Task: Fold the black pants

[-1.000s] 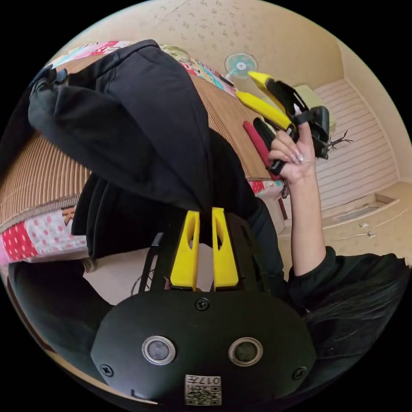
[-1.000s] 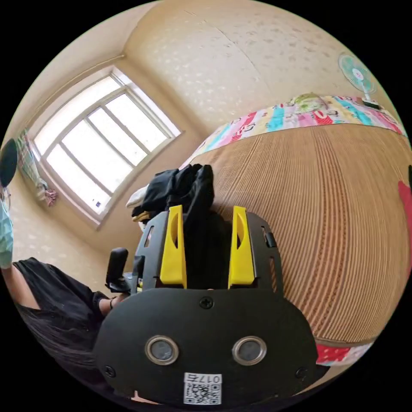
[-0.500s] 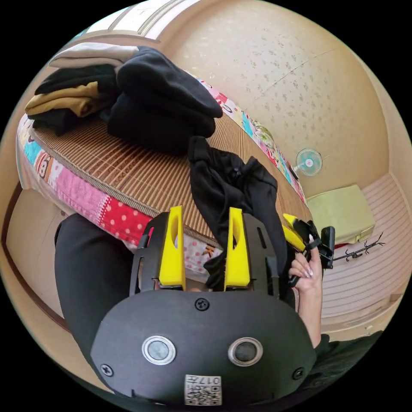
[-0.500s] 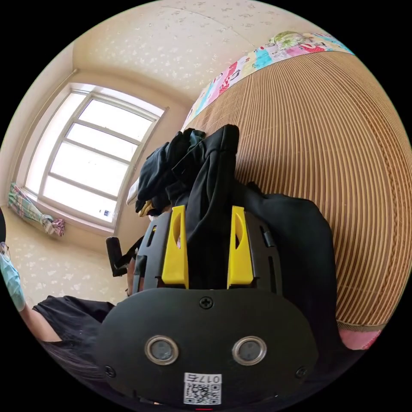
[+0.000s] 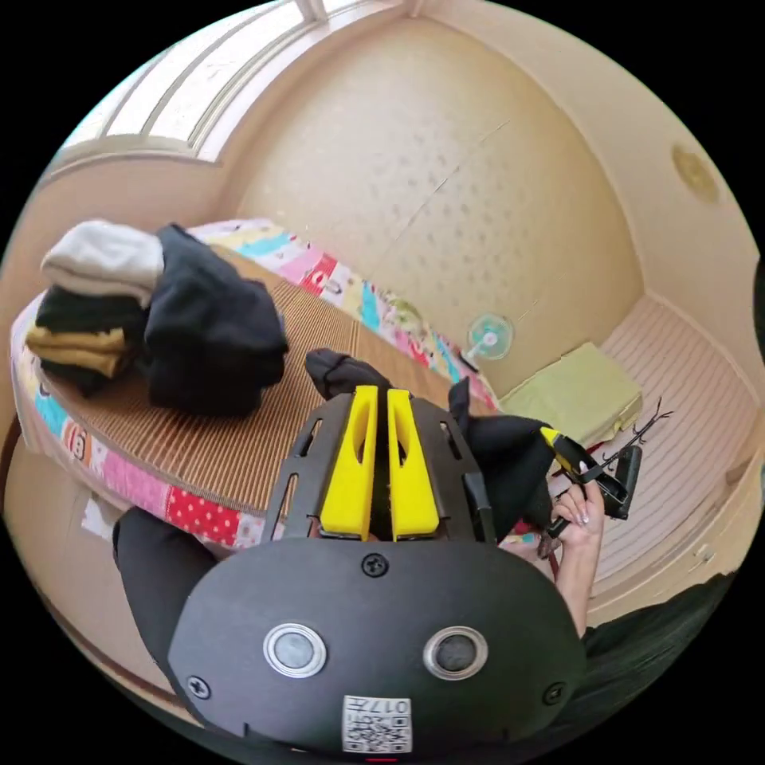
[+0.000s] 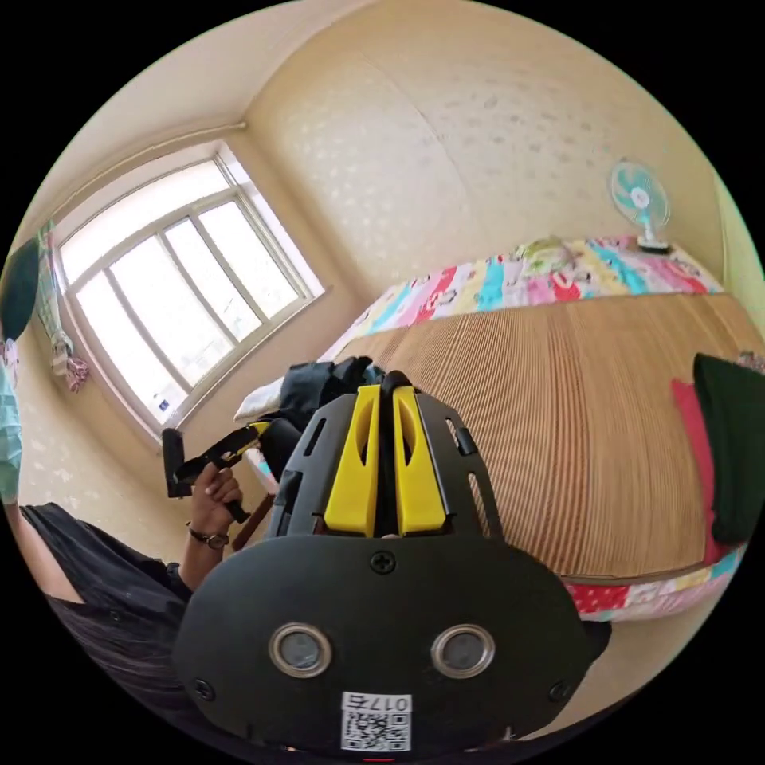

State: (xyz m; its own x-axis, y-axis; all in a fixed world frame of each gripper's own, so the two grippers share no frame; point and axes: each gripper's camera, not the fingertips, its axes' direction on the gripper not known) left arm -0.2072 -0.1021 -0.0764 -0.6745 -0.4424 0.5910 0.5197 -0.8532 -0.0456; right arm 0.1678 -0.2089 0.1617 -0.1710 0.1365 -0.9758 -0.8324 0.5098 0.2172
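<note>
Where the black pants (image 5: 494, 454) are bunched up, they are pinched by both grippers above the near edge of the bed. In the left gripper view, the left gripper (image 5: 381, 398) has its yellow jaws nearly together, with a thin fold of black cloth pressed between them. More of the pants is seen at 3 o'clock from those jaws, reaching to the right gripper (image 5: 562, 450), which is held in a hand (image 5: 580, 516). In the right gripper view, the right gripper (image 6: 386, 397) is closed the same way on a black fold (image 6: 392, 381), with only a narrow gap left between the jaws. The left gripper (image 6: 239, 440) is seen at 9 o'clock from them, held in the other hand (image 6: 213, 490).

A mat (image 6: 574, 414) of brown strips is spread over the bed. A pile of folded clothes (image 5: 119, 311) is set on it at 10 o'clock from the left jaws. A red cloth and a dark green cloth (image 6: 737, 446) are laid at 3 o'clock in the right gripper view. A small fan (image 6: 640, 195) is stood at the far end. A window (image 6: 175, 295) is seen at 10 o'clock.
</note>
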